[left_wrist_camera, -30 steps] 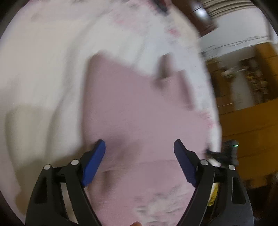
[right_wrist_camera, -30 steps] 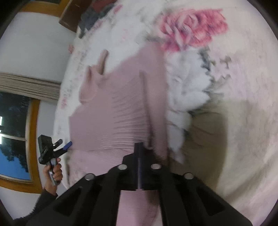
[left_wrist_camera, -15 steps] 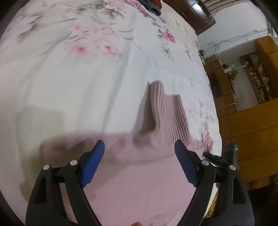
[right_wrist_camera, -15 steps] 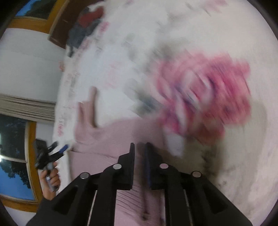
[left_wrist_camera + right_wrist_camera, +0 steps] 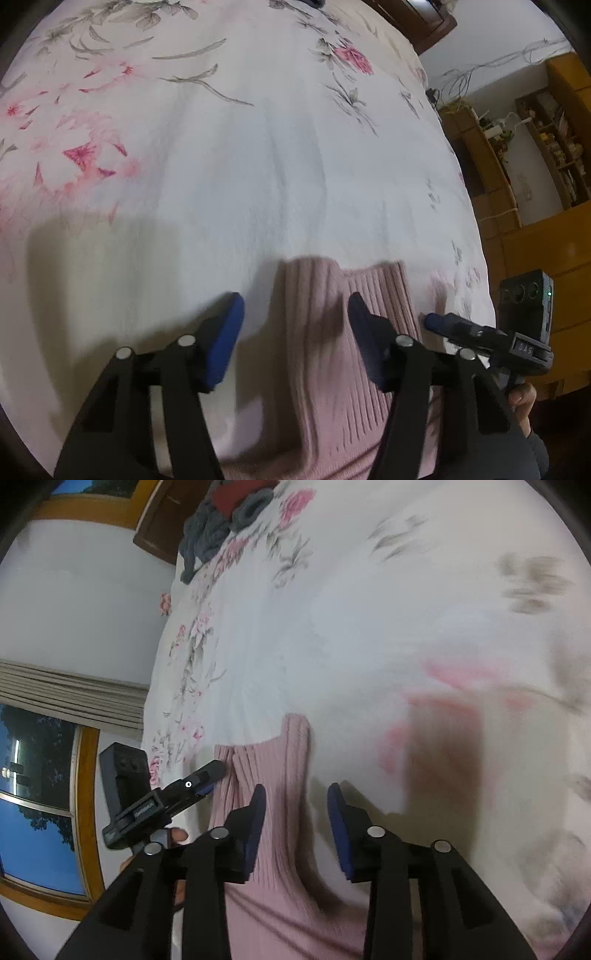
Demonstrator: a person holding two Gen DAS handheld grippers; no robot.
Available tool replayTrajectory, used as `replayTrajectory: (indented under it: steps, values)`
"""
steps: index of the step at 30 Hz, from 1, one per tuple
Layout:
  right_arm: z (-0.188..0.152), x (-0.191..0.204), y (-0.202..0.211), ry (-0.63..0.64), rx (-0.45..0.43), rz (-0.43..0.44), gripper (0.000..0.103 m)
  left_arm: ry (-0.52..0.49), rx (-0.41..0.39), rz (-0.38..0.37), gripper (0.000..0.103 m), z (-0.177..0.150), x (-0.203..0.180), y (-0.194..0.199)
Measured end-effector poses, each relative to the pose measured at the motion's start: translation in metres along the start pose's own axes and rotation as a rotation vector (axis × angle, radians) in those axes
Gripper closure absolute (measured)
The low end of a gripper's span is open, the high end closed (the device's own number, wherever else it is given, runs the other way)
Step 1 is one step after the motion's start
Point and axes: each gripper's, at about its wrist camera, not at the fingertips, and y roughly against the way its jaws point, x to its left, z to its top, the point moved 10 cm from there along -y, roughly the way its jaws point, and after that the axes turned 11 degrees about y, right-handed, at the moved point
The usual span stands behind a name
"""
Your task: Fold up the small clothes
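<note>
Pink ribbed top [image 5: 332,354]: lay at 6 o'clock on the floral bedspread [image 5: 258,166], between folds. Your left gripper [image 5: 295,328] and right gripper [image 5: 295,812] stood wide, empty; next fold likely needed a fresh edge grip

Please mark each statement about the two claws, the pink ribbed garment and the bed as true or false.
1. The left claw is open. True.
2. The right claw is shut on the pink ribbed garment. False: it is open and holds nothing.
3. The garment lies on a floral bedsheet. True.
4. The garment is blue denim. False: it is pink ribbed knit.
5. A pile of dark clothes lies at the bed's far end. True.
</note>
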Motion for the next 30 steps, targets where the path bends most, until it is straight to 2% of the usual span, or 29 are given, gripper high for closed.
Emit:
replayTrajectory:
  steps: [2, 4, 5, 6, 7, 10, 14, 18, 21, 24, 26, 27, 28, 30]
  values:
    - [0.003, 0.000, -0.016, 0.006, 0.005, -0.015, 0.063, 0.006, -0.009, -0.018, 0.057, 0.002, 0.001, -0.001]
    - [0.003, 0.001, -0.025, 0.008, 0.009, -0.025, 0.063, 0.002, -0.010, -0.024, 0.080, 0.003, 0.002, -0.002]
    - [0.004, 0.005, -0.030, 0.022, 0.013, -0.030, 0.067, 0.005, -0.008, -0.030, 0.087, 0.002, 0.002, -0.002]
    - [0.004, 0.009, -0.031, 0.040, 0.010, -0.041, 0.086, 0.009, -0.013, -0.037, 0.090, 0.001, 0.001, 0.001]
    - [0.005, 0.011, -0.029, 0.058, -0.002, -0.052, 0.093, 0.007, -0.024, -0.042, 0.095, 0.001, 0.000, 0.005]
    - [0.001, 0.030, -0.005, 0.127, -0.061, -0.060, 0.093, -0.006, -0.063, -0.099, 0.096, -0.003, -0.014, 0.031]
    - [-0.012, 0.060, 0.036, 0.181, -0.101, -0.017, 0.093, -0.051, -0.093, -0.188, 0.097, -0.023, -0.040, 0.083]
    - [-0.046, 0.107, 0.087, 0.282, -0.137, 0.014, 0.093, -0.149, -0.105, -0.242, 0.097, -0.070, -0.069, 0.143]
    - [-0.097, 0.140, 0.121, 0.381, -0.143, 0.007, 0.093, -0.212, -0.102, -0.246, 0.096, -0.120, -0.080, 0.173]
    - [-0.150, 0.150, 0.131, 0.481, -0.120, -0.077, 0.092, -0.282, -0.097, -0.176, 0.096, -0.177, -0.069, 0.185]
    - [-0.190, 0.142, 0.120, 0.504, -0.046, -0.129, 0.086, -0.281, -0.036, -0.125, 0.090, -0.213, -0.049, 0.174]
    - [-0.206, 0.132, 0.115, 0.493, -0.015, -0.157, 0.081, -0.297, -0.019, -0.059, 0.086, -0.229, -0.034, 0.166]
    - [-0.228, 0.116, 0.105, 0.454, 0.040, -0.181, 0.079, -0.296, -0.004, 0.012, 0.076, -0.245, -0.016, 0.157]
    - [-0.251, 0.096, 0.100, 0.385, 0.087, -0.195, 0.079, -0.207, 0.067, 0.049, 0.074, -0.270, 0.017, 0.143]
